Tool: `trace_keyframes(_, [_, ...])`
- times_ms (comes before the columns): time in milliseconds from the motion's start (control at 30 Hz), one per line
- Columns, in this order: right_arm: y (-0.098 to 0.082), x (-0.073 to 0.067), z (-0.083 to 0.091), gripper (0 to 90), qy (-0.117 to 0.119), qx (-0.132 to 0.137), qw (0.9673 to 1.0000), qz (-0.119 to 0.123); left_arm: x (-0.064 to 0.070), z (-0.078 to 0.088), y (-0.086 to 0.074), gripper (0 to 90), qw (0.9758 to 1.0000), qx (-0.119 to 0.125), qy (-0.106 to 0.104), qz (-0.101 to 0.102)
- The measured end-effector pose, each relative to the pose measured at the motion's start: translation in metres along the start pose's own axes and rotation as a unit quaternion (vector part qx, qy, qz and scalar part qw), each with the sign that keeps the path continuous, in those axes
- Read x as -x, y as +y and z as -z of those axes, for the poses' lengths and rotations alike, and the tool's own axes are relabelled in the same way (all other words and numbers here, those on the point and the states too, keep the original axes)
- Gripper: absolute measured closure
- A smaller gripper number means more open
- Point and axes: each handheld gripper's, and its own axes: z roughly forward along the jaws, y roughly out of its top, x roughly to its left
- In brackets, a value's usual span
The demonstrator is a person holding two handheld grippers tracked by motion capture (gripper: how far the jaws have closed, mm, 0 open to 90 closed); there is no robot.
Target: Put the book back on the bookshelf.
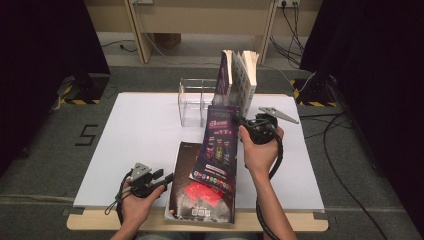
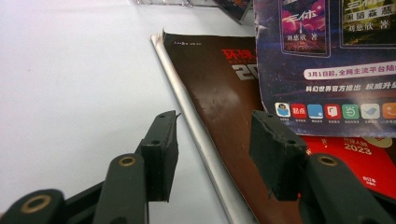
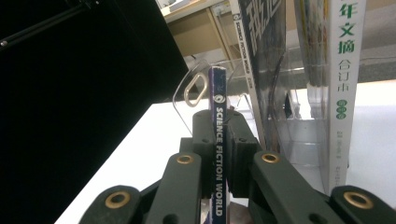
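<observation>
The magazine (image 1: 217, 150) hangs tilted above the table's near middle, pinched at its spine (image 3: 218, 154) by the right gripper (image 1: 240, 121), whose jaws are pressed flat on either side of the thin purple edge. It looks light and floppy: glossy cover, thin stack of pages, likely to sag and swing away from the held edge, and the slick cover could slip in a weak pinch. The spine is the stiffest part, so the grip there is the sensible one; holding by a loose page corner would probably bend or tear it. Its lower end overlaps a brown book (image 1: 192, 182) lying flat at the near table edge, though whether the two touch is hard to tell. The right hand (image 1: 260, 150) is raised, forearm coming up from the bottom, gripper pointing toward the clear holder (image 1: 192, 102) and the upright books (image 1: 239, 82) at the back. The left gripper (image 1: 167, 177) lies low just left of the brown book, jaws spread and holding nothing, aimed at its spine edge (image 2: 201, 135). The white table (image 1: 130, 145) is bare on the left.
</observation>
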Motion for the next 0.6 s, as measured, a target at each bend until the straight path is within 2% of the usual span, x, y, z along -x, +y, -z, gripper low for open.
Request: trace_keyframes(600, [0.017,-0.016,0.002,85.0,-0.001,0.041,0.9989,0.023,-0.001,0.000,0.000,51.5,1.0000,0.002,0.000,0.001])
